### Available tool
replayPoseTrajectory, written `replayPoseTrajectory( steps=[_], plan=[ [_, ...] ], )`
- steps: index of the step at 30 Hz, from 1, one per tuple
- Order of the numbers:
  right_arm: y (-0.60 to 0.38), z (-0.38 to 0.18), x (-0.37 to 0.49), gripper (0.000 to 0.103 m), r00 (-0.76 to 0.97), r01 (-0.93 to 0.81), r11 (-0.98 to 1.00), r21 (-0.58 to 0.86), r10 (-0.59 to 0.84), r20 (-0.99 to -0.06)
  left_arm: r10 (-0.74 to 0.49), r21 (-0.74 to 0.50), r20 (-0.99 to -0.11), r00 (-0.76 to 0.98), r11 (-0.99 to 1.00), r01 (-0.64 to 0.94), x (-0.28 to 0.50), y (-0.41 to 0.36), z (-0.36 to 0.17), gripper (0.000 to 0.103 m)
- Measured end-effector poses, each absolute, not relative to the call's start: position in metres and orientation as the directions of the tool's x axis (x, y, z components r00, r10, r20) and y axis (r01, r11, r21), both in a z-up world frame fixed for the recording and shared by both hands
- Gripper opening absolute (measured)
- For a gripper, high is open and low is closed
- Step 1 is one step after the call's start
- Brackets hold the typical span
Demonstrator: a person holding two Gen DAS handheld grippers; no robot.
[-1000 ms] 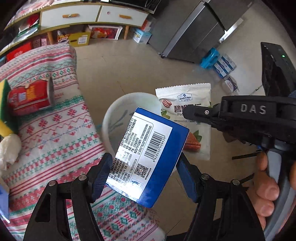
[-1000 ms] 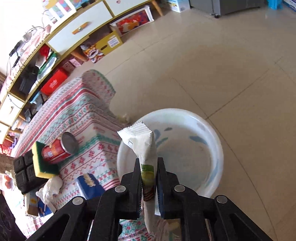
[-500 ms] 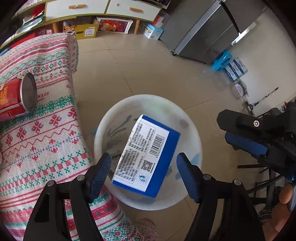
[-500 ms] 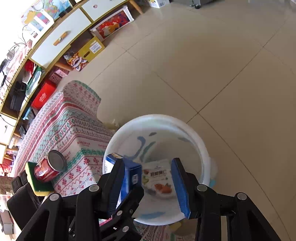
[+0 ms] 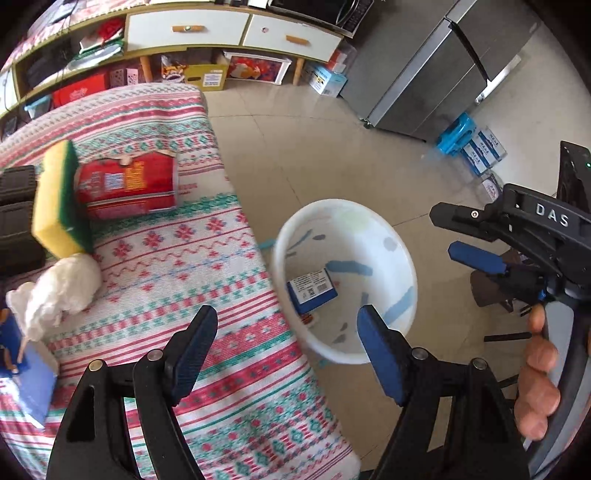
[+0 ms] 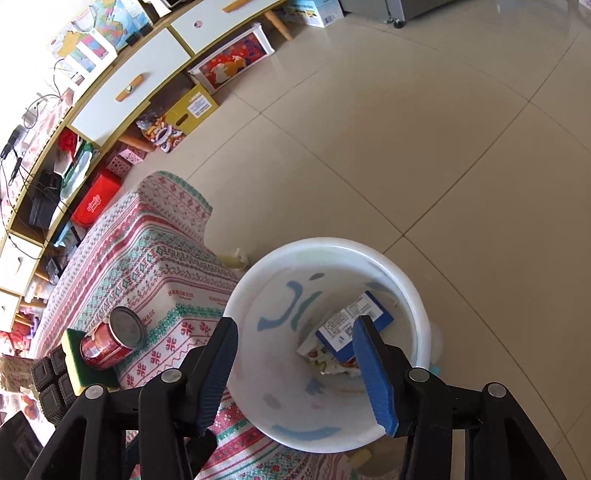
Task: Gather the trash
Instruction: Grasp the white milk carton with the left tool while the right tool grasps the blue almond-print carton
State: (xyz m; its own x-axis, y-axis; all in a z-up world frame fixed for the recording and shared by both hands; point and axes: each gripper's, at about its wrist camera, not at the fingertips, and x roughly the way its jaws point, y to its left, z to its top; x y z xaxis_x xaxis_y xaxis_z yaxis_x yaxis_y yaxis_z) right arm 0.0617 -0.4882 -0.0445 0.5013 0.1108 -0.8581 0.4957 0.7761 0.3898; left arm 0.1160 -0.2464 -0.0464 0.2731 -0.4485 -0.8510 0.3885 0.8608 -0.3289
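A white bin (image 5: 400, 254) (image 6: 410, 291) stands on the floor beside the patterned table (image 5: 177, 258) (image 6: 140, 258). A blue box (image 5: 312, 290) (image 6: 351, 326) lies inside it on a white snack pouch (image 6: 314, 350). My left gripper (image 5: 286, 349) is open and empty above the table edge and bin. My right gripper (image 6: 295, 354) is open and empty over the bin; it also shows in the left wrist view (image 5: 476, 240). On the table lie a red can (image 5: 127, 186) (image 6: 109, 341), a crumpled white tissue (image 5: 59, 288) and a blue carton (image 5: 22, 376).
A yellow-green sponge (image 5: 61, 199) (image 6: 79, 360) leans by the can, next to black blocks (image 5: 14, 221) (image 6: 51, 384). A low cabinet (image 5: 221, 33) (image 6: 147, 74) with boxes under it lines the far wall. A steel fridge (image 5: 436, 70) stands at right.
Both grippers opened: the blue box and the snack pouch dropped into the bin. The left gripper then swung left and back over the table.
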Motion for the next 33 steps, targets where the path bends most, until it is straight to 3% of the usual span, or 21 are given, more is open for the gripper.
replayPoseTrajectory(
  steps=[5,11,17,21,33],
  plan=[
    [-0.465,-0.046,0.073,0.062,0.489,0.442,0.805,0.396,0.153,-0.859,-0.366,-0.243,-0.872,0.323,0.899,0.364,0.113,-0.171,-0.028,0.080],
    [-0.419,-0.050,0.088,0.070,0.452,0.348,0.864,0.364,0.185,-0.873,-0.242,-0.173,-0.888,0.391,0.964,0.202,0.126,-0.051,-0.013,0.080],
    [-0.356,-0.063,0.101,0.072,0.406,0.232,0.887,0.398,0.284,-0.869,-0.243,-0.253,-0.878,0.412,0.967,0.032,0.132,0.035,-0.030,0.080],
    [-0.307,-0.076,0.105,0.073,0.364,0.150,0.909,0.389,0.315,-0.877,-0.281,-0.294,-0.878,0.388,0.956,0.027,0.132,0.039,-0.040,0.080],
    [-0.238,-0.118,0.110,0.073,0.235,0.073,0.869,0.490,0.462,-0.855,-0.191,-0.179,-0.904,0.382,0.982,0.066,0.145,-0.002,-0.058,0.080]
  ],
)
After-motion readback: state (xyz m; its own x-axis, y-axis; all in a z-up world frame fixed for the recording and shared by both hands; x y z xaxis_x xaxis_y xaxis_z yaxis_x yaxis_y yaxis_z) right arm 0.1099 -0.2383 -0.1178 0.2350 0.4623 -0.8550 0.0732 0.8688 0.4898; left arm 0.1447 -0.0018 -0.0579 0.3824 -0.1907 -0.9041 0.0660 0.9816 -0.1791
